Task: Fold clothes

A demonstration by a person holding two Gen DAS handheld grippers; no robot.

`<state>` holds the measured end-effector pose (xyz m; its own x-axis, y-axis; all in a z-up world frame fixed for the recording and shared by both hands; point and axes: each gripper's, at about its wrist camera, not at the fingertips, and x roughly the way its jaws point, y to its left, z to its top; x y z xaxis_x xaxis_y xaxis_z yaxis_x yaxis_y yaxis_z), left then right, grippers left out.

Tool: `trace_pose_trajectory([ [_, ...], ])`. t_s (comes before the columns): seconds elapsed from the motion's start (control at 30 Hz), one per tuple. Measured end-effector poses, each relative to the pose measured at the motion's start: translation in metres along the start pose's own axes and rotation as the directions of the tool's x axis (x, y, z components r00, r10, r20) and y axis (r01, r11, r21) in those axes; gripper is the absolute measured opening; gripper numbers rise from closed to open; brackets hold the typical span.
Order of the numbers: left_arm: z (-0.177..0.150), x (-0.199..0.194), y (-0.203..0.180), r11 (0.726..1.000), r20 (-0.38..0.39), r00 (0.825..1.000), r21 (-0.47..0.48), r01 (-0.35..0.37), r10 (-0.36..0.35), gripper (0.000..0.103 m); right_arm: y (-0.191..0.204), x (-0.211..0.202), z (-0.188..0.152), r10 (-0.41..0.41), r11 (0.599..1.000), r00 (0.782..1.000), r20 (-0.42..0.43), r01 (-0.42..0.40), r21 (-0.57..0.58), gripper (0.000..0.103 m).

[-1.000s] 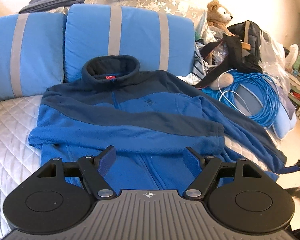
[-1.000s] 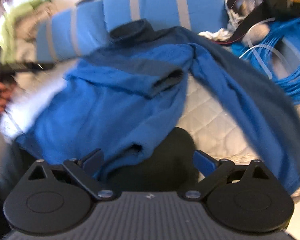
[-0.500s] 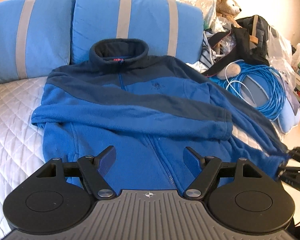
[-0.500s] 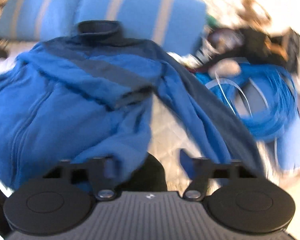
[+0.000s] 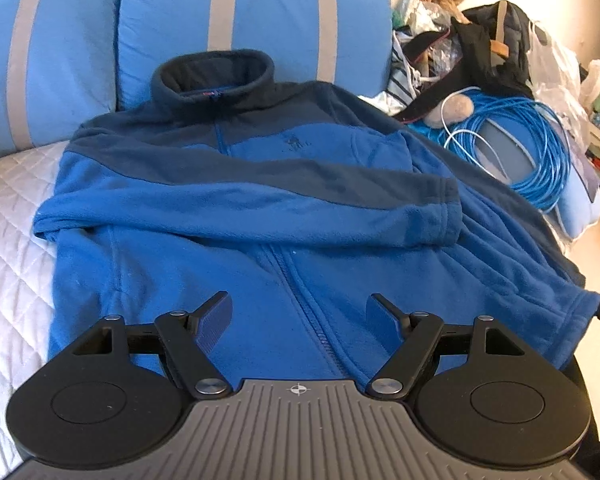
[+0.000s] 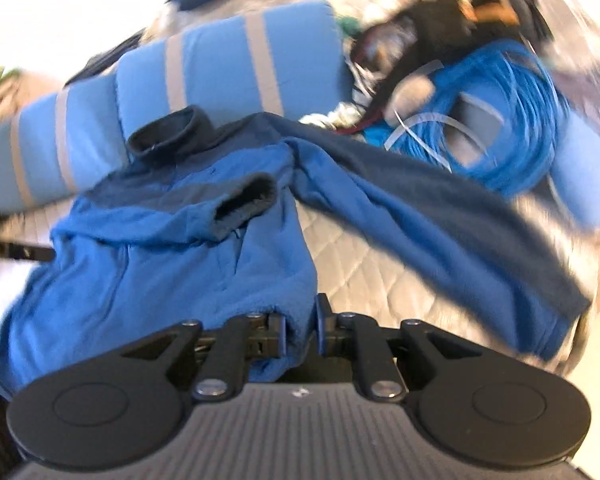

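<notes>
A quilted bed point(image 5: 8, 216) carried a blue fleece jacket point(image 5: 228, 264) laid front-up, collar against two striped blue cushions point(image 5: 256, 20).

One sleeve point(image 5: 300, 216) lay folded across the chest, its cuff pointing toward the side where a coil of blue cable point(image 5: 540, 152) sat; the other sleeve point(image 6: 440, 216) trailed out diagonally toward the bed's edge. The jacket's long axis ran straight away from both tools, hem nearest. The left hand-held gripper point(image 5: 299, 314) hung over the hem by the zip, jaws apart with nothing between them. The right hand-held gripper point(image 6: 301, 330) was clamped on the hem corner at its own side, so it seemed the one placed to carry that edge across or upward.
</notes>
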<state>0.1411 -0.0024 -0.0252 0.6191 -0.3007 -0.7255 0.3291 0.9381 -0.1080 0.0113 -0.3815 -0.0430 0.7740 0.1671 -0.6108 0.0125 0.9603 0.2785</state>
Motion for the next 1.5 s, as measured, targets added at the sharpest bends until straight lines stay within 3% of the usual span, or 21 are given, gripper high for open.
trace_pose_trajectory([
  [0.17,0.000,0.004,-0.004,1.000,-0.015,1.000,0.016,0.005,-0.005,0.073,-0.042,0.001,-0.018,0.104,0.947,0.995,-0.003,-0.098,0.305,0.013],
  [0.3,0.000,0.008,-0.003,1.000,-0.024,1.000,0.010,0.009,-0.009,0.073,-0.074,0.009,-0.037,0.226,0.815,0.974,0.014,-0.197,0.545,0.014],
  [0.37,-0.001,0.010,-0.003,1.000,-0.028,1.000,0.005,0.012,-0.012,0.073,-0.068,0.006,-0.033,0.209,0.858,0.978,0.003,-0.185,0.478,0.014],
  [0.4,-0.001,0.011,-0.004,1.000,-0.029,1.000,0.004,0.012,-0.012,0.073,-0.060,0.004,-0.029,0.183,0.893,0.983,-0.010,-0.162,0.421,0.027],
  [0.43,-0.001,0.011,-0.005,1.000,-0.031,0.999,0.003,0.012,-0.012,0.073,-0.051,0.002,-0.025,0.144,0.928,0.989,-0.023,-0.127,0.350,0.032],
  [0.47,-0.001,0.012,-0.005,1.000,-0.032,0.999,0.002,0.012,-0.012,0.073,-0.043,0.001,-0.022,0.099,0.958,0.995,-0.034,-0.086,0.272,0.047],
  [0.5,-0.002,0.012,-0.006,1.000,-0.032,0.999,0.005,0.014,-0.014,0.073,-0.032,-0.001,-0.019,0.050,0.983,0.998,-0.032,-0.044,0.176,0.053],
  [0.57,-0.003,0.013,-0.008,1.000,-0.034,0.999,0.014,0.018,-0.017,0.073,-0.008,-0.002,-0.016,-0.041,0.998,0.999,-0.014,0.040,-0.057,0.060],
  [0.6,-0.003,0.013,-0.009,1.000,-0.036,0.999,0.018,0.020,-0.019,0.073,0.005,-0.002,-0.016,-0.084,0.979,0.996,0.009,0.084,-0.184,0.062],
  [0.63,-0.004,0.014,-0.010,1.000,-0.038,0.999,0.020,0.021,-0.021,0.073,0.017,-0.001,-0.017,-0.116,0.942,0.993,0.033,0.120,-0.313,0.062],
  [0.7,-0.006,0.017,-0.012,0.999,-0.044,0.999,0.023,0.024,-0.023,0.073,0.041,0.004,-0.024,-0.157,0.820,0.985,0.075,0.172,-0.546,0.062],
  [0.77,-0.007,0.021,-0.014,0.999,-0.047,0.999,0.023,0.027,-0.026,0.073,0.060,0.008,-0.036,-0.164,0.642,0.978,0.133,0.208,-0.738,0.062],
  [0.83,-0.009,0.030,-0.016,0.999,-0.048,0.998,0.022,0.032,-0.031,0.073,0.074,0.012,-0.051,-0.136,0.423,0.975,0.175,0.217,-0.880,0.059],
  [0.87,-0.008,0.035,-0.016,0.999,-0.048,0.998,0.020,0.034,-0.033,0.073,0.076,0.013,-0.056,-0.120,0.371,0.977,0.175,0.208,-0.905,0.042],
  [0.9,-0.008,0.042,-0.017,0.999,-0.046,0.998,0.021,0.036,-0.035,0.073,0.077,0.013,-0.059,-0.106,0.338,0.980,0.171,0.197,-0.920,0.007],
  [0.93,-0.007,0.050,-0.019,0.999,-0.043,0.998,0.023,0.038,-0.037,0.073,0.078,0.013,-0.063,-0.091,0.305,0.982,0.166,0.186,-0.934,0.005],
  [1.0,-0.007,0.066,-0.022,0.999,-0.041,0.999,0.031,0.024,-0.023,0.073,0.077,0.009,-0.064,-0.077,0.310,0.981,0.177,0.192,-0.931,0.004],
  [1.13,-0.014,0.104,-0.023,0.997,-0.093,0.994,0.063,-0.047,0.053,0.074,0.073,-0.007,-0.064,-0.080,0.408,0.968,0.238,0.250,-0.878,0.003],
  [1.17,-0.017,0.108,-0.023,0.996,-0.075,0.995,0.078,-0.052,0.058,0.078,0.073,-0.010,-0.066,-0.081,0.429,0.965,0.248,0.258,-0.866,0.003],
  [1.37,-0.020,0.109,-0.023,0.992,-0.058,0.996,0.109,-0.059,0.066,0.079,0.063,-0.011,-0.081,-0.099,0.534,0.963,0.249,0.262,-0.803,0.003],
  [1.5,-0.016,0.110,-0.020,0.993,-0.073,0.996,0.107,-0.048,0.056,0.079,0.054,-0.010,-0.083,-0.112,0.628,0.969,0.221,0.242,-0.740,0.003],
])
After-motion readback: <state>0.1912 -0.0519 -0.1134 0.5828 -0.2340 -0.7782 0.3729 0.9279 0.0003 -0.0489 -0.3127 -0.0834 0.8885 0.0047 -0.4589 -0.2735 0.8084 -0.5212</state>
